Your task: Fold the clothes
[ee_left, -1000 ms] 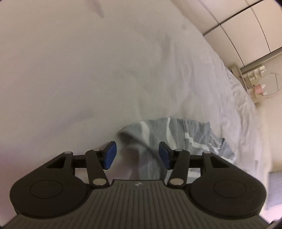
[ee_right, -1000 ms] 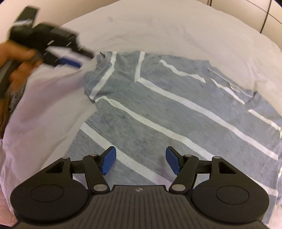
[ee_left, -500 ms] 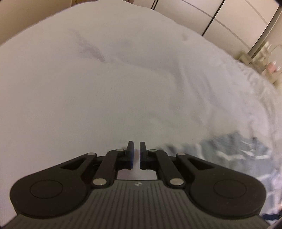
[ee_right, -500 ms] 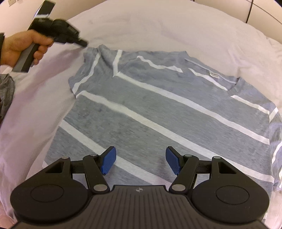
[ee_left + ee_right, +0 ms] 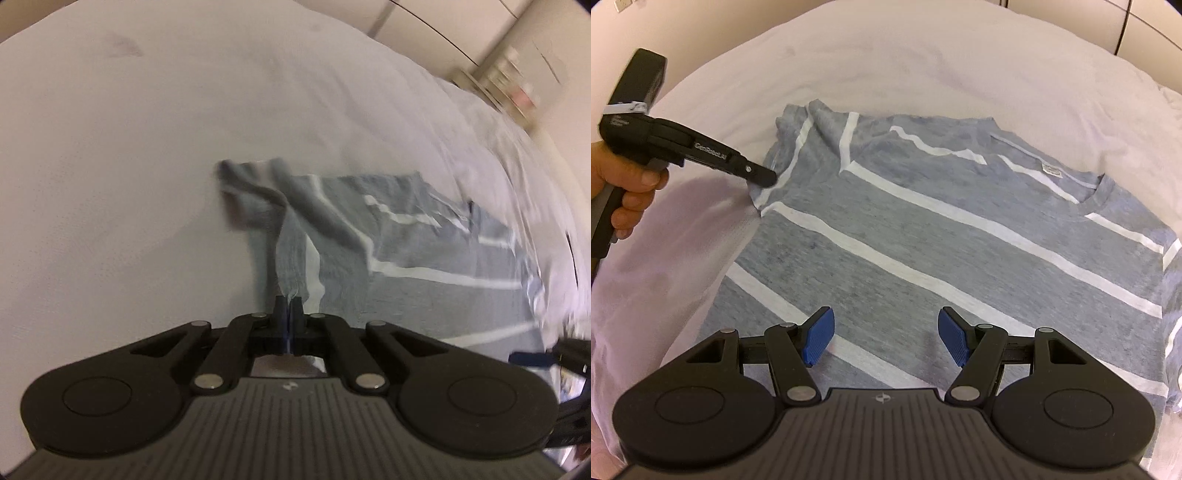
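My work surface is a bed (image 5: 960,55) covered with a pale, softly wrinkled sheet (image 5: 129,166) that fills both of my wrist views. Directly on it lies a grey T-shirt with white stripes (image 5: 923,240), spread mostly flat with its neckline toward the right, one sleeve rumpled and bunched at the left edge.

Shirt (image 5: 960,236) lies flat on the bed (image 5: 923,55), collar toward the right in the right wrist view, hem toward the left. Left gripper (image 5: 768,177) sits at the shirt's left sleeve, jaws closed on the sleeve fabric. Right gripper (image 5: 884,338) hangs over the shirt's near edge, jaws apart, fabric beneath. Shelf unit (image 5: 517,88) stands behind the bed's far right corner in the left wrist view.
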Demonstrator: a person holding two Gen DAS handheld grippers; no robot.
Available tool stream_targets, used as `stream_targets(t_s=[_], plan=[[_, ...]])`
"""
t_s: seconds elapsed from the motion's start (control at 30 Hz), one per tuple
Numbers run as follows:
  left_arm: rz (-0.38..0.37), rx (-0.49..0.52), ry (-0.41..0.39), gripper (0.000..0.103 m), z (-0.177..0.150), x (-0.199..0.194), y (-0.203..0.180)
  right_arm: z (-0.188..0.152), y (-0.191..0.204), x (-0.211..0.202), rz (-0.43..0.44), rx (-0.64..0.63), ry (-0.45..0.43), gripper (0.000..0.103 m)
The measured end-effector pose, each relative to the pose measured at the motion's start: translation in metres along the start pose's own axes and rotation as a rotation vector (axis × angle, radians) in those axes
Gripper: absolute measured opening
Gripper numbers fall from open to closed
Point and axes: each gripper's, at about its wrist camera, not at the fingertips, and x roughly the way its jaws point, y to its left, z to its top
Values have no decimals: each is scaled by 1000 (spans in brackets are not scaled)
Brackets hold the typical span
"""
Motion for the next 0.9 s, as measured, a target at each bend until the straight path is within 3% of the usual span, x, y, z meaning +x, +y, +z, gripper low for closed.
stream_targets(t_s=[0.23,0.4,0.5,0.7,0.77,0.9], plan=[[27,-170,89,1,-15,12,14,-7,-7,-1,-5,8,8,65],[102,-116,42,5,-5,3,6,-5,-16,-10,-13,42,-4,66],[159,-46,3,5,1,-5,-8,-9,-30,-18,-36,93,-5,66],[131,208,-41,9,4,-9,-95,-32,-91,-45,-139,205,-19,67],[120,293,-56,17,5,-10,-124,-43,-121,-55,-174,251,-30,67],[8,458,-63,24,-16,4,-217,-64,-192,-76,-220,353,-68,67]])
